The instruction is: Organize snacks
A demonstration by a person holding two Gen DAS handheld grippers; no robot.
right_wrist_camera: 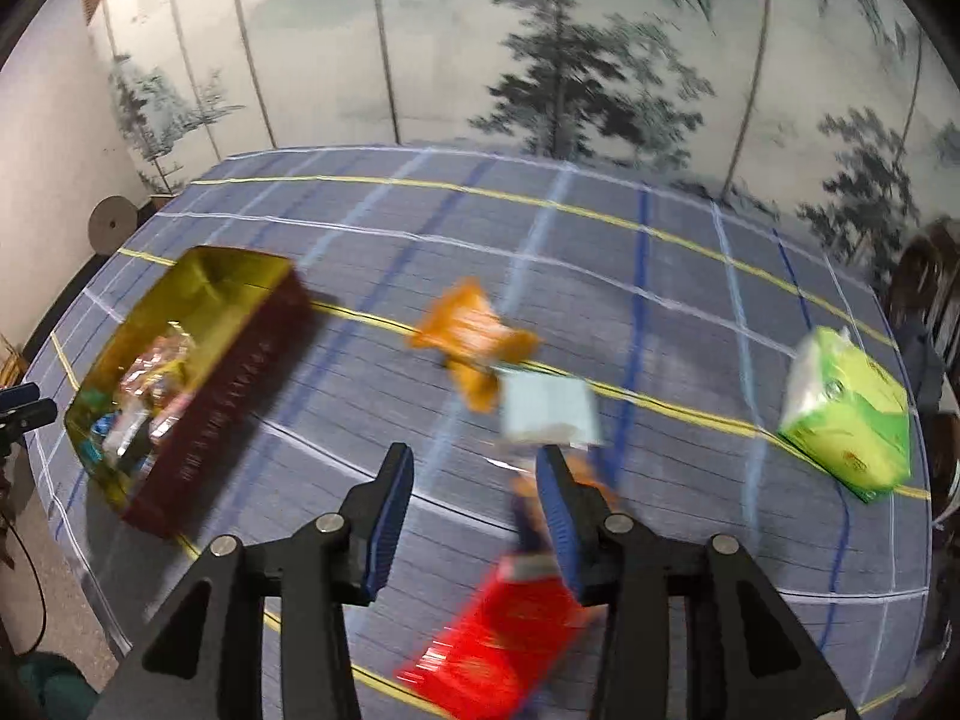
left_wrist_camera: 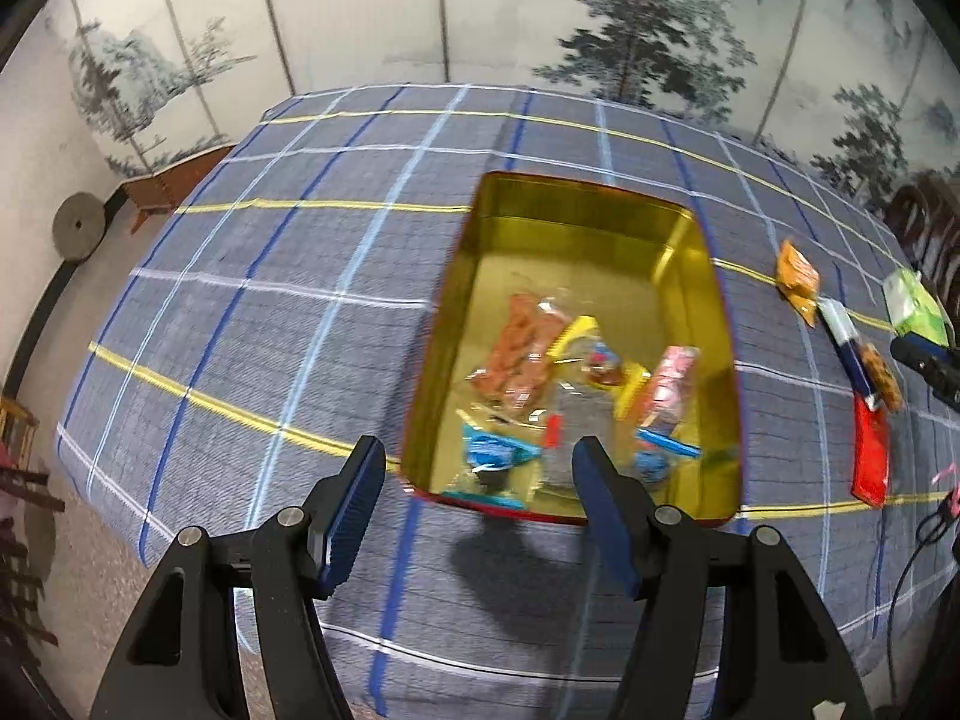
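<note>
A gold-lined tin with red outer walls sits on the plaid tablecloth and holds several snack packets. My left gripper is open and empty, hovering over the tin's near edge. In the right wrist view the tin lies at the left. My right gripper is open and empty above loose snacks: an orange packet, a pale blue packet and a red packet. The right wrist view is blurred. The loose snacks also show in the left wrist view, the orange packet and the red packet.
A green tissue pack stands at the table's right side, also showing in the left wrist view. A painted folding screen rises behind the table. A cable hangs at the right edge.
</note>
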